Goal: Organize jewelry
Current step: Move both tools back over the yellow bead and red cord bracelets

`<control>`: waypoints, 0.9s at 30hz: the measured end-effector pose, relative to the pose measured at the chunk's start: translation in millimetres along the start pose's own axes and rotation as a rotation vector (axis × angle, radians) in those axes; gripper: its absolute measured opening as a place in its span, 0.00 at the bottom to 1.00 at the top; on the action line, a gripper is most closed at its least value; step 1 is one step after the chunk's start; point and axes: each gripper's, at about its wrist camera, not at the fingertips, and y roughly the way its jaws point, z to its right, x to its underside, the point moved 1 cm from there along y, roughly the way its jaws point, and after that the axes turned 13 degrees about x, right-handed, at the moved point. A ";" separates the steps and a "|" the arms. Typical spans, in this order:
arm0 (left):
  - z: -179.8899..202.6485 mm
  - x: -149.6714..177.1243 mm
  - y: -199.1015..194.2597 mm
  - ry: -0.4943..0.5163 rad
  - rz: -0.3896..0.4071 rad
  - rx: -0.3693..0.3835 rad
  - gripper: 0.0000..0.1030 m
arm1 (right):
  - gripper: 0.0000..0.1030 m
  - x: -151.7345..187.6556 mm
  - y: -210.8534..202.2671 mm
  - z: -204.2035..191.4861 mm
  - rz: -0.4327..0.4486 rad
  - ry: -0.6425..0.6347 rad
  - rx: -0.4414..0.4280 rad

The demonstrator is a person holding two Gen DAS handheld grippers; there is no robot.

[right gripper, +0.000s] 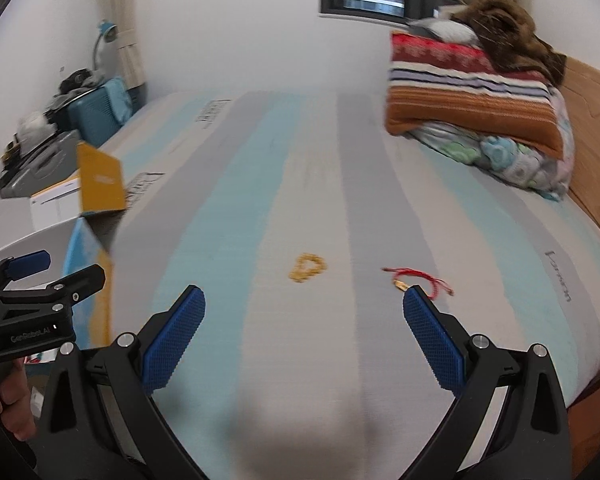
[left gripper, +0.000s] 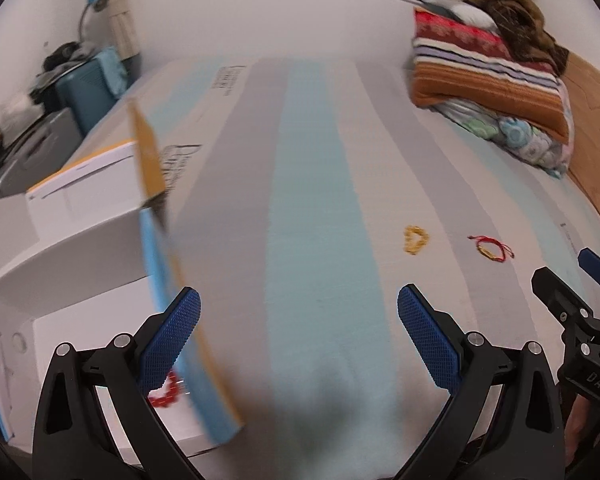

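While both hover over the striped mattress, left gripper fingers wide, empty, right gripper fingers wide, empty

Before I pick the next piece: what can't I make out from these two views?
- Red bead bracelet in the open white cardboard box: left wrist view, partly behind a jaw pad.
- Red cord bracelet clasp: both views, small and blurred.
- Box interior: right wrist view, hidden by its flap.
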 end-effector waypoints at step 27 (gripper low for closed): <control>102.3 -29.2 248.5 0.140 -0.183 0.114 0.94 | 0.93 16.5 212.8 119.4 -0.194 0.047 0.112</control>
